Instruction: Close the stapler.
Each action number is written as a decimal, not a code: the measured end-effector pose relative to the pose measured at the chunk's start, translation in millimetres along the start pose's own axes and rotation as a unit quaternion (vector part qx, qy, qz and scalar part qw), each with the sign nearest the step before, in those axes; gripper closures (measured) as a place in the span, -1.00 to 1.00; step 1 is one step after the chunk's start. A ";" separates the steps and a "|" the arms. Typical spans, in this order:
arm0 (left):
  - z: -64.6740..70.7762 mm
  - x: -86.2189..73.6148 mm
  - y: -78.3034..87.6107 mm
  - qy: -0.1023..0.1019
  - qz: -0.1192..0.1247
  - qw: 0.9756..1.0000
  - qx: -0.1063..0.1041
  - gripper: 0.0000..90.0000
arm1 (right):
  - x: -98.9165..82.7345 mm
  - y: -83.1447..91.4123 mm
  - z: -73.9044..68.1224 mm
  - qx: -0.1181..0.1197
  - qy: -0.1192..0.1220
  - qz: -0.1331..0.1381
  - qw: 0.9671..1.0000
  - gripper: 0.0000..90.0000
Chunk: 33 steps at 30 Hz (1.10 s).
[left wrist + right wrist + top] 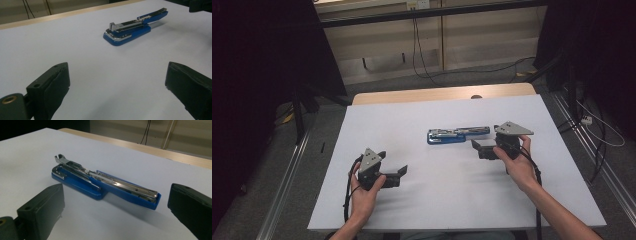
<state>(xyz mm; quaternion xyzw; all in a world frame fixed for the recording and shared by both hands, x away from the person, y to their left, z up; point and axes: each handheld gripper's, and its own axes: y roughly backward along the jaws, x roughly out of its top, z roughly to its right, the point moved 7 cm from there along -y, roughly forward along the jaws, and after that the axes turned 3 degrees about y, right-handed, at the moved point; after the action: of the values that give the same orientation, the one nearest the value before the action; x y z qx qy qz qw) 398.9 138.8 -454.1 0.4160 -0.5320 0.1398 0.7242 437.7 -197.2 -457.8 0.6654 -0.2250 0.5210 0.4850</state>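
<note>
A blue stapler (458,134) lies opened out flat near the middle of the white tabletop (422,210), its metal staple channel exposed along the top. The right tongs (477,148) hover just beside its right end, jaws spread wide and empty, aimed along its length. The left tongs (399,173) sit well apart from it, nearer the person, also wide open and holding nothing.

The main risk, as I judge it, is the grip. The stapler is low, long and hinged, so tongs closing on one half alone could let the other half swing or snap shut. A pinch on the smooth metal rail may slip, and a shallow approach could simply push it across the slick sheet.
</note>
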 end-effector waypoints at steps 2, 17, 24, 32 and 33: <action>2.5 2.4 -3.4 0.004 0.001 1.000 -0.013 -0.83 | -1.6 3.4 0.8 -0.002 -0.004 -0.001 1.000 -0.97; -2.7 11.1 -36.7 0.001 -0.007 1.000 -0.020 -0.84 | -11.9 14.4 15.5 -0.016 -0.010 -0.007 1.000 -0.94; 1.3 25.0 -55.5 -0.015 0.009 0.999 -0.036 -0.88 | -14.7 13.4 22.2 -0.014 -0.016 -0.006 1.000 -0.95; 6.4 36.6 -69.4 -0.029 0.005 0.999 -0.036 -0.87 | -15.1 10.6 25.5 -0.014 -0.012 -0.004 1.000 -0.83; 6.4 36.6 -69.4 -0.029 0.005 0.999 -0.036 -0.87 | -14.7 10.3 26.0 -0.012 -0.014 -0.002 1.000 -0.78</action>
<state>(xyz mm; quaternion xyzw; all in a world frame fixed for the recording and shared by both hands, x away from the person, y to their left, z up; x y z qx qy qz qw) 453.9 82.6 -452.5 0.3911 -0.5595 0.1120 0.7221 436.5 -227.5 -466.6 0.6671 -0.2370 0.5076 0.4911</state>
